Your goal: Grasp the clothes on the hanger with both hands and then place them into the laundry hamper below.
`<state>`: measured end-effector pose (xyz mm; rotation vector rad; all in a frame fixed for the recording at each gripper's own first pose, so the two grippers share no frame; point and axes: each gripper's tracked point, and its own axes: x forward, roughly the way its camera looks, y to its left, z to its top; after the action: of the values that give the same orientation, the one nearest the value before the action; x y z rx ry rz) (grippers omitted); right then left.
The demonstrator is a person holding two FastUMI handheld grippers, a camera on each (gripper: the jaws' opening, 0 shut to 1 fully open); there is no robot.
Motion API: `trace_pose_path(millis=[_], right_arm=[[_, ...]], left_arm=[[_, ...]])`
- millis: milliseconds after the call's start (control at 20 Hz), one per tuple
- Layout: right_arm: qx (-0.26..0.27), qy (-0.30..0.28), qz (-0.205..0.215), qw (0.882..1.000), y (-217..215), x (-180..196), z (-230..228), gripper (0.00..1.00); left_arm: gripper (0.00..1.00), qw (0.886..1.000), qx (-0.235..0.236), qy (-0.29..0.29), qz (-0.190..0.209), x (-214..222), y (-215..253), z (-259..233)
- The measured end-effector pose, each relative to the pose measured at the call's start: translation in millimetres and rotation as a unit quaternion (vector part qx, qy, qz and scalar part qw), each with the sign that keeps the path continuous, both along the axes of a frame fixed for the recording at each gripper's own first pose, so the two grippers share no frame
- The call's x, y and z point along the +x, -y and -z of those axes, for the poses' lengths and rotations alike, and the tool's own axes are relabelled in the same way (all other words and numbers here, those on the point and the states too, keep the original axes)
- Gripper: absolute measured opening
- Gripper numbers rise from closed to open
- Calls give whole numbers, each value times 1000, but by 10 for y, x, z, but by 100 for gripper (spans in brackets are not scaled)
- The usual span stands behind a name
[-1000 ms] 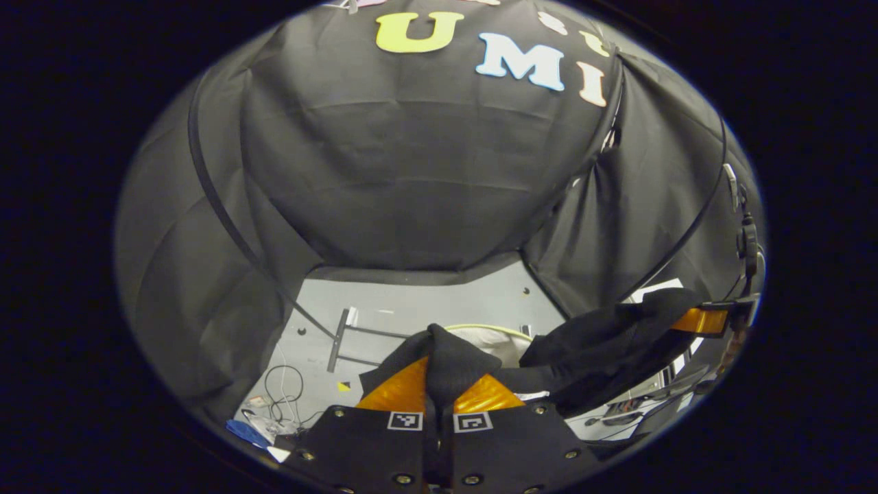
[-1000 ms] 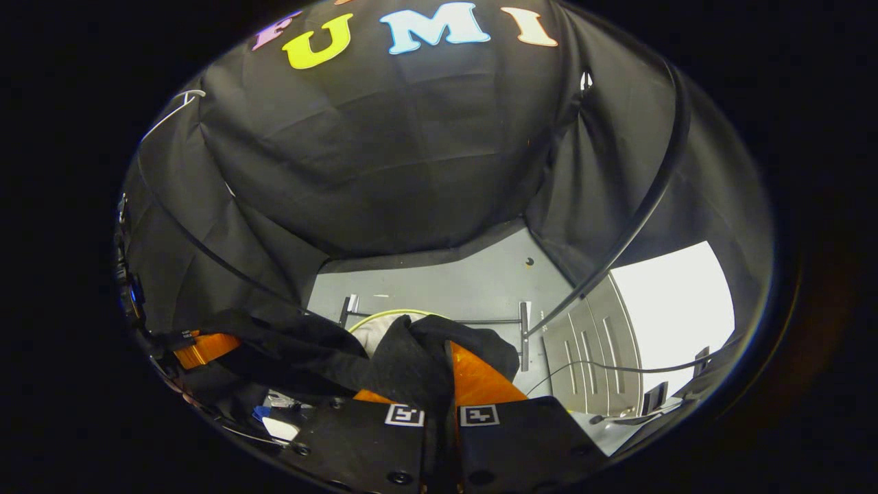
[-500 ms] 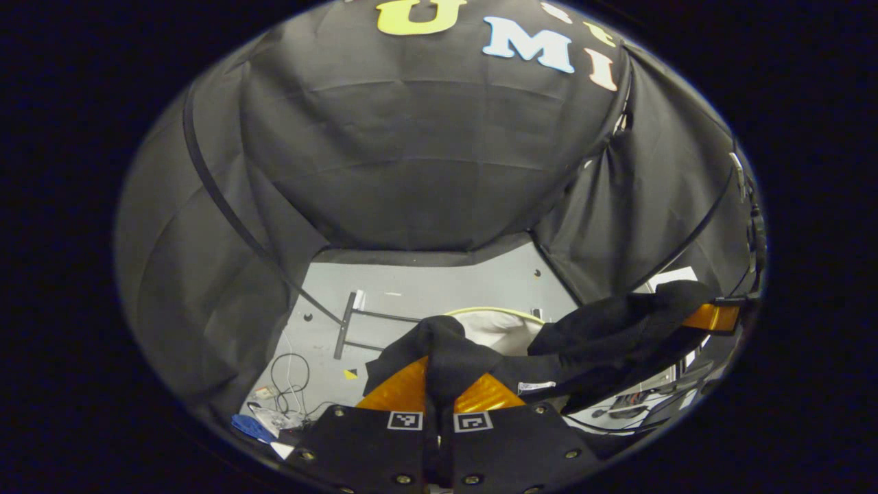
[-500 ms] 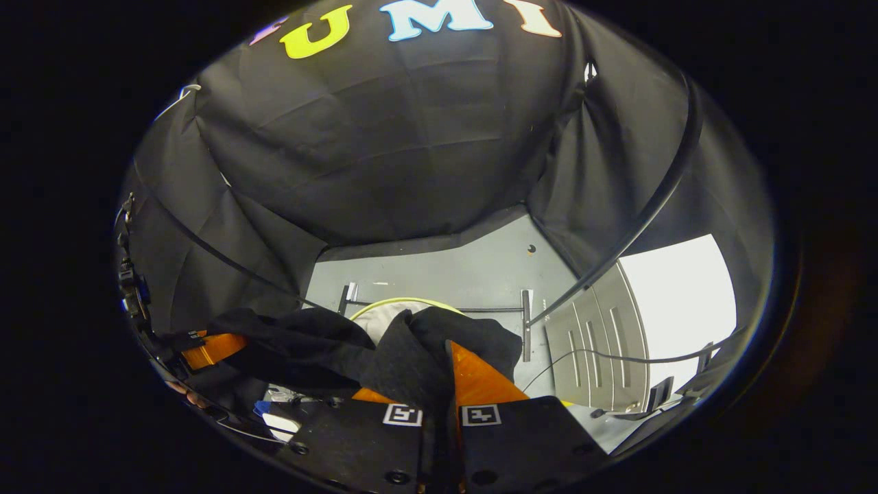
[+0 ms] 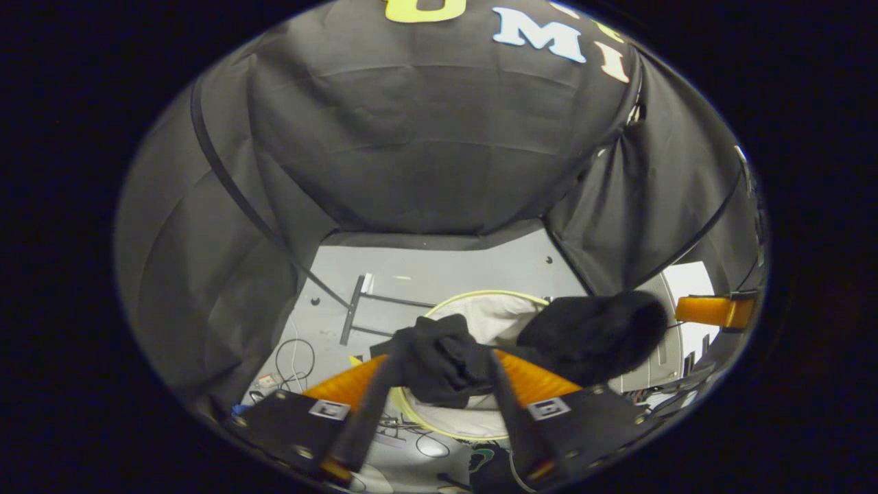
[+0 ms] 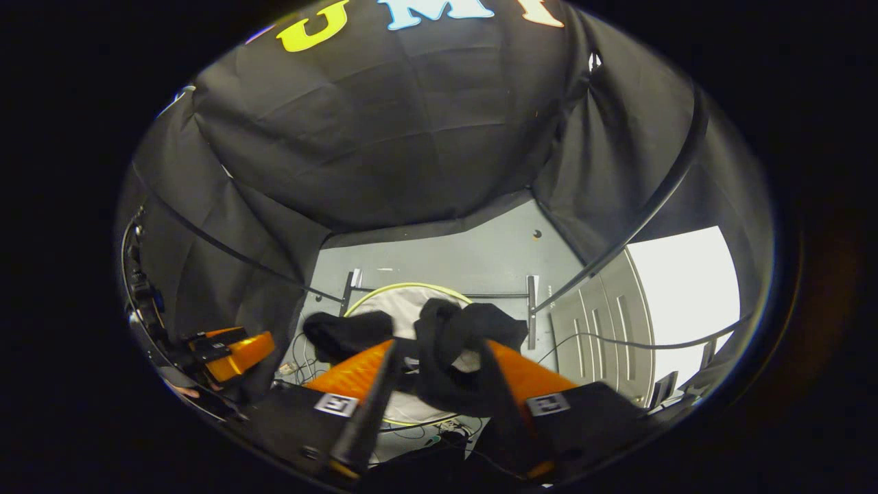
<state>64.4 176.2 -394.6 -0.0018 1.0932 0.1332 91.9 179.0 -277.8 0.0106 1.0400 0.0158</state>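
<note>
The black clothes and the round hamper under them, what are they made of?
The black garment looks like soft matte knit, likely cotton: it bunches and droops without shine. The laundry hamper seems to be thin white fabric stretched on a yellow-green hoop rim, probably a pop-up kind; its wall sags in folds. Exact fibres can't be told.

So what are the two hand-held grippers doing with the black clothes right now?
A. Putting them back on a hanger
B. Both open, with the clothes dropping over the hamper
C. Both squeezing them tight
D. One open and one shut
B: the left hand-held gripper and the right hand-held gripper both have fingers spread wide, and the black clothes hang loose between them above the white laundry hamper.
</note>
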Motion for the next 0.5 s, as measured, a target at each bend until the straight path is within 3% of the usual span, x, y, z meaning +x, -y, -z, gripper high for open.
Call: trace_pose_path(millis=[50, 150, 500], right_arm=[[-1, 4, 1, 1000, 23, 24, 3, 84], [-8, 15, 5, 1000, 84, 45, -59, 95], [-18, 46, 17, 999, 298, 15, -248, 99]], left_arm=[[87, 1000, 1, -5, -6, -31, -6, 24], [87, 1000, 6, -7, -11, -93, 8, 74], [87, 999, 31, 11, -27, -289, -82, -186]])
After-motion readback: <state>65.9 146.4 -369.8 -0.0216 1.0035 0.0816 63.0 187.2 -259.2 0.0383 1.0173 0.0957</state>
